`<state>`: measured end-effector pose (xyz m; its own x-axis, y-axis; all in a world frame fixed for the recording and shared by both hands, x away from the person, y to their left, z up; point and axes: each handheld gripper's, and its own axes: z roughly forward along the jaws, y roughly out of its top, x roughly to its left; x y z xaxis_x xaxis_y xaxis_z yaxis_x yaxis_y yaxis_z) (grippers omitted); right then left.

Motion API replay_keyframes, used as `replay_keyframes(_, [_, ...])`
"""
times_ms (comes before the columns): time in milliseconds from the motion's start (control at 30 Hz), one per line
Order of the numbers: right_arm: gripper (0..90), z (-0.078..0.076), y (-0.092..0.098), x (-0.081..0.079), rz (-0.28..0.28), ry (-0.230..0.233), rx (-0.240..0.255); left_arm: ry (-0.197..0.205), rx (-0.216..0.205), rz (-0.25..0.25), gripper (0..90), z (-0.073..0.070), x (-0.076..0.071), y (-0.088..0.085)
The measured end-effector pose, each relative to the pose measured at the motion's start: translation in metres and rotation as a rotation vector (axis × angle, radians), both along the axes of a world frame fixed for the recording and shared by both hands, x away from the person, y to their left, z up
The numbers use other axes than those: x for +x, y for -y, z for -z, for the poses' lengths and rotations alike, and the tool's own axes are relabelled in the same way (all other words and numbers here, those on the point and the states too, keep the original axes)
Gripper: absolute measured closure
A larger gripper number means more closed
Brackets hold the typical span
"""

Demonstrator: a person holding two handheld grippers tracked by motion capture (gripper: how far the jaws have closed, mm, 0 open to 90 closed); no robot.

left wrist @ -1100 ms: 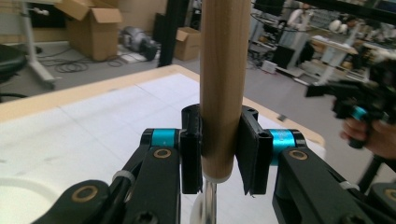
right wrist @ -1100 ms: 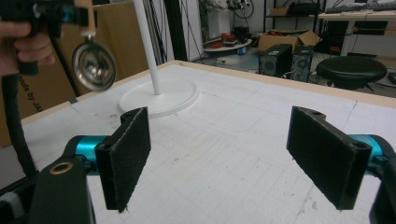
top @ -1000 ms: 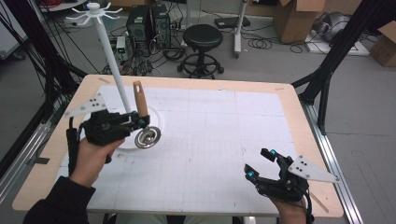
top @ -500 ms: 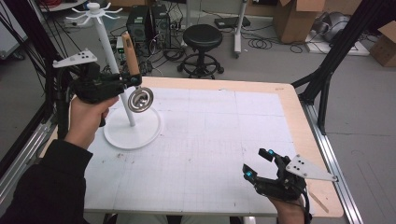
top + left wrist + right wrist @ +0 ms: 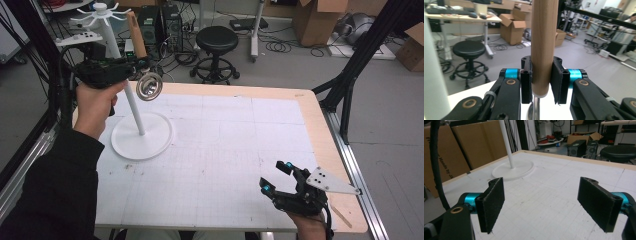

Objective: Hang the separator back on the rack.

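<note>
Wooden-handled strainer (image 5: 145, 75) between left tongs (image 5: 541, 82) (clamped)

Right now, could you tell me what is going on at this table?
A person's left gripper is shut on the wooden handle of a small metal strainer, held in the air beside the pole of a white hook stand. The right gripper rests open near the table's front right corner.

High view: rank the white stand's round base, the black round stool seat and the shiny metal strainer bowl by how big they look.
1. White stand's round base, widest.
2. Black round stool seat, clearly narrower, though it sits farther from the camera, so true size is unsure.
3. Shiny metal strainer bowl, smallest, held up by the left gripper.
</note>
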<state>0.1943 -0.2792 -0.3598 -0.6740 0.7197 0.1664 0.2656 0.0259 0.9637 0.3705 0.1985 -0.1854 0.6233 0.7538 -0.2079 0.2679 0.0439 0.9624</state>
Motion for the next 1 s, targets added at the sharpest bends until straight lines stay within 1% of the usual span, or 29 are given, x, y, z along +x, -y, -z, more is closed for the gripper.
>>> replay_keyframes(67, [20.6,0.000,0.001,-0.001,0.002,-0.001,0.004,0.000,-0.015,-0.016,72.6,0.000,0.001,-0.002])
replay_keyframes(167, [20.6,0.000,0.003,-0.003,0.007,0.002,0.009,-0.005,-0.010,-0.034,72.5,0.000,0.002,-0.003])
replay_keyframes(233, [20.6,-0.001,0.004,-0.003,0.009,0.006,0.008,-0.008,0.004,-0.043,72.6,0.001,0.002,-0.003])
replay_keyframes(300, [20.6,-0.001,0.004,-0.004,0.010,0.004,0.011,-0.009,-0.002,-0.053,72.6,0.002,0.002,-0.004])
replay_keyframes(367, [20.6,-0.001,0.003,-0.004,0.009,-0.001,0.012,-0.016,0.009,-0.069,72.5,0.003,0.003,-0.006])
replay_keyframes(400, [20.6,-0.001,0.003,-0.004,0.005,0.005,0.010,-0.017,0.010,-0.074,72.5,0.004,0.003,-0.006])
replay_keyframes(433, [20.6,-0.001,0.003,-0.004,0.007,0.005,0.008,-0.019,0.004,-0.078,72.6,0.004,0.002,-0.007])
replay_keyframes(600, [20.6,0.000,0.003,-0.004,0.008,0.001,0.009,-0.018,0.012,-0.085,72.5,0.010,0.000,-0.009])
replay_keyframes(667, [20.6,0.000,0.003,-0.004,0.009,-0.003,0.011,-0.017,-0.013,-0.092,72.3,0.014,-0.002,-0.011])
replay_keyframes(733, [20.6,0.000,0.003,-0.004,0.011,-0.001,0.009,-0.002,-0.022,-0.100,71.7,0.017,-0.005,-0.015])
replay_keyframes(800, [20.6,0.000,0.004,-0.004,0.014,-0.001,0.012,0.009,-0.022,-0.097,70.7,0.019,-0.008,-0.018])
replay_keyframes(833, [20.6,0.000,0.004,-0.004,0.014,-0.001,0.010,0.015,-0.020,-0.098,67.2,0.020,-0.012,-0.020])
replay_keyframes(867, [20.6,0.000,0.004,-0.004,0.015,0.002,0.008,0.017,-0.022,-0.097,61.5,0.022,-0.015,-0.022])
replay_keyframes(900, [20.6,0.000,0.004,-0.004,0.015,-0.001,0.009,0.018,-0.031,-0.098,57.4,0.023,-0.018,-0.024])
replay_keyframes(933, [20.6,0.000,0.004,-0.003,0.016,0.003,0.007,0.022,-0.033,-0.100,54.5,0.025,-0.022,-0.027])
replay_keyframes(1000, [20.6,0.000,0.004,-0.004,0.017,-0.002,0.008,0.037,-0.038,-0.110,51.1,0.029,-0.031,-0.032])
